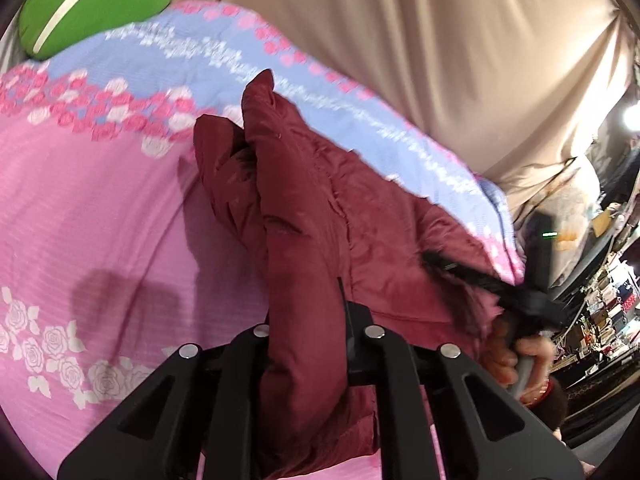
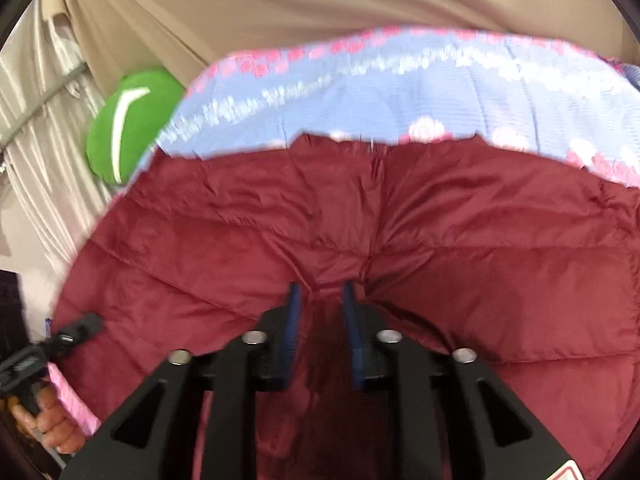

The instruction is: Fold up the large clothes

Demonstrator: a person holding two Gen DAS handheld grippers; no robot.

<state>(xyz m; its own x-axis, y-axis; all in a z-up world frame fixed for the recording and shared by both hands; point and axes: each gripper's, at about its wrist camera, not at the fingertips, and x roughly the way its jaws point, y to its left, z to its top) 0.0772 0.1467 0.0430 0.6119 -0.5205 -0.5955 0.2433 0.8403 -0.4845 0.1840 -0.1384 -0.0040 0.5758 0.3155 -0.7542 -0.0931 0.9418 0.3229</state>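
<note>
Left wrist view
Left tool [image 1: 308,344]: black linkage fills the bottom of the frame; its fingers are clamped on a thick fold of the maroon jacket, which bulges up between them and hides the pads.
Maroon jacket [image 1: 320,216]: quilted and puffy, it rises from the grip in a tall ridge that leans toward the upper left; the rest spreads to the right over the bedspread.
Bedspread [image 1: 100,200]: pink with white and pink roses, with a pale blue band along the far edge; the jacket lies on it.
Right hand [image 1: 516,356]: at the jacket's right edge, wrapped around a grey handle, with black fur trim and the other device beside it.
Green cushion [image 1: 96,4]: upper left corner, beyond the blue band, with a white stripe across it.
Beige curtain [image 1: 400,32]: hangs behind the bed.

Right wrist view
Right tool [image 2: 320,300]: blue-padded fingers stand a little apart, with maroon fabric puckered between the tips; whether they truly pinch it I cannot tell.
Jacket body: fills the middle of the frame, spread wide, its far hem lying against the blue band.
Left hand [image 2: 52,420]: lower left, gripping the other black handle at the jacket's edge.
Cushion: left of the jacket, against the curtain.
</note>
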